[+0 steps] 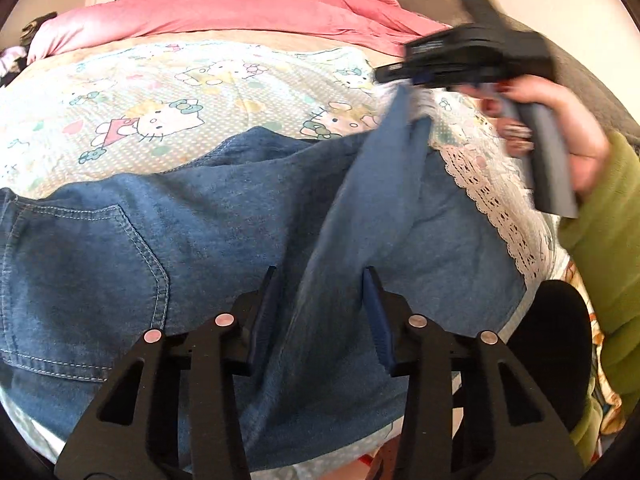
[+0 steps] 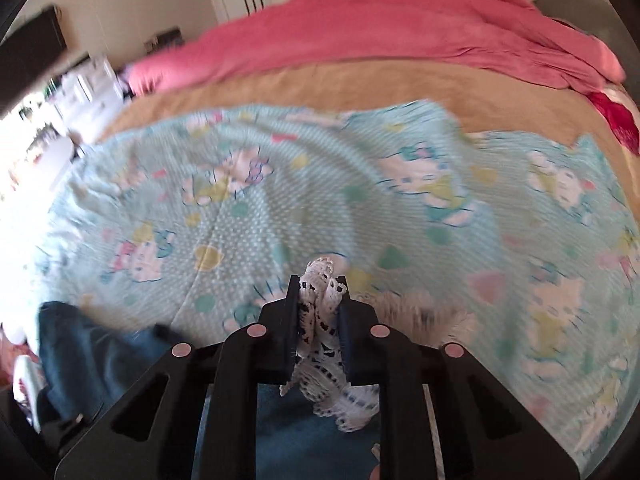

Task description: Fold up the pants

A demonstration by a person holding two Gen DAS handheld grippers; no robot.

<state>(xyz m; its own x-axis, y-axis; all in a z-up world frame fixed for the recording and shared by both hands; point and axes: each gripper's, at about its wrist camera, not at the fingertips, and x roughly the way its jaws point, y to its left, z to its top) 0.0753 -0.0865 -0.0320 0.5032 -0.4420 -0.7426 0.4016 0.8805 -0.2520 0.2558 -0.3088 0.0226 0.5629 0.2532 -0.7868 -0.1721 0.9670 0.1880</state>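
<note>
Blue denim pants [image 1: 224,216] with a white lace hem [image 1: 496,196] lie on the bed, back pocket at the left. My left gripper [image 1: 320,276] is open, its jaws on either side of a raised fold of denim without pinching it. My right gripper [image 1: 390,70] is shut on the lace hem and lifts that leg end up at the right. In the right wrist view my right gripper [image 2: 319,280] is clamped on the bunched white lace [image 2: 320,312], with blue denim [image 2: 296,432] hanging below it.
A pale blue cartoon-cat sheet [image 1: 160,92] covers the bed under the pants, over a tan blanket [image 2: 360,84]. A pink duvet [image 1: 248,8] lies at the far side. A person's hand in a green sleeve [image 1: 600,240] holds the right gripper.
</note>
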